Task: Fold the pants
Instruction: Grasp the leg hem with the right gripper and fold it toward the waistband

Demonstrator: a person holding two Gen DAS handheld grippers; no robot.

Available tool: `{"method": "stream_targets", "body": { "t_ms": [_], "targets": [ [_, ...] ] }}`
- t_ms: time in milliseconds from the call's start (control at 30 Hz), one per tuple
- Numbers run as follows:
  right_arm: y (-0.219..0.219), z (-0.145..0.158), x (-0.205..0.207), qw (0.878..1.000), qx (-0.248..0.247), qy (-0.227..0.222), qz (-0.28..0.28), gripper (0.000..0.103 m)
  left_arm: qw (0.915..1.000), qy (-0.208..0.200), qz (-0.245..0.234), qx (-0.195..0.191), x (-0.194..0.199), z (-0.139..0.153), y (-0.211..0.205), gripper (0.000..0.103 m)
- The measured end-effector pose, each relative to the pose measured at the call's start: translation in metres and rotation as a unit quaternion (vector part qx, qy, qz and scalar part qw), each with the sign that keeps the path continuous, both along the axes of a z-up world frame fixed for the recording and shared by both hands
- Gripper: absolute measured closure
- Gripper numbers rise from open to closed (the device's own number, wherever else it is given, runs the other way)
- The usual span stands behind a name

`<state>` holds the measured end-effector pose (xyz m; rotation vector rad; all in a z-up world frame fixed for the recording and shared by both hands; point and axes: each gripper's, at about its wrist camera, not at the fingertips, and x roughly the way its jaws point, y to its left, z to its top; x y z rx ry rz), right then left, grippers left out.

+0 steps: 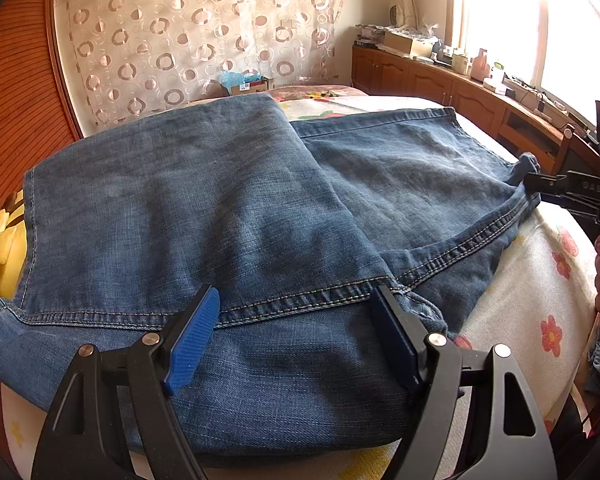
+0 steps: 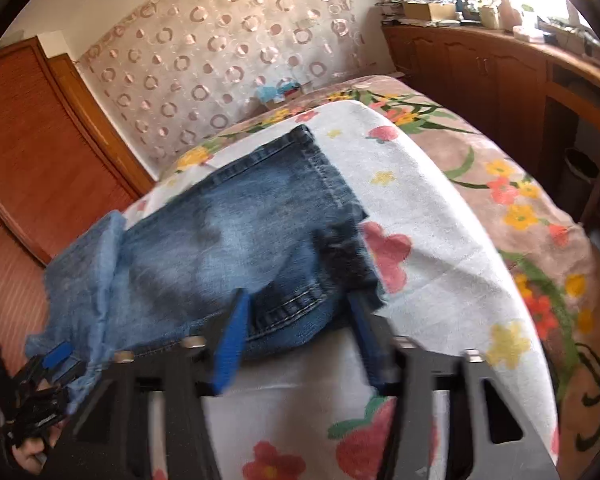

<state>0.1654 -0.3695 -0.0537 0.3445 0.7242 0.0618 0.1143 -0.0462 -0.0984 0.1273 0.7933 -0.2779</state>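
A floral bedspread (image 1: 516, 280) fills the lower right, under folded blue jeans (image 1: 220, 208). The left gripper (image 1: 296, 320) stands wide apart over a seam. The right gripper (image 2: 296, 324) stands half apart astride the jeans' edge; no writing is legible.

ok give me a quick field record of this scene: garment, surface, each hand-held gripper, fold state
garment: blue jeans, partly folded, one section laid over another
surface: bed with floral sheet
left hand-held gripper: open, jaws wide over the denim near a stitched hem, not pinching
right hand-held gripper: jaws apart, astride the jeans' near edge by a seam; picture blurred, no clamp visible
fold state: unfinished
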Motion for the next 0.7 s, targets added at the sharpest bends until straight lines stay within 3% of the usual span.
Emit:
{"method": "stream_targets", "body": {
  "t_ms": [67, 100, 300, 467, 700],
  "targets": [
    [0.002, 0.001, 0.002, 1.000, -0.001, -0.002, 0.009, 0.087, 1.0000, 0.000, 0.000, -0.003, 0.000, 0.000, 0.000, 0.025],
    [0.004, 0.001, 0.004, 1.000, -0.003, -0.001, 0.016, 0.091, 1.0000, 0.000, 0.000, -0.004, 0.000, 0.001, 0.000, 0.025],
    [0.015, 0.017, 0.004, 0.999, -0.008, -0.032, 0.038, 0.094, 0.9996, -0.004, 0.002, -0.027, -0.003, 0.006, 0.008, 0.025],
    [0.042, 0.050, 0.009, 0.994, -0.018, -0.075, 0.079, 0.094, 0.9990, -0.026, 0.019, -0.032, -0.010, 0.027, 0.028, 0.025],
    [0.141, 0.108, 0.023, 0.969, -0.073, -0.152, 0.183, 0.095, 0.9952, -0.073, 0.058, -0.032, -0.027, 0.065, 0.069, 0.025]
  ]
}}
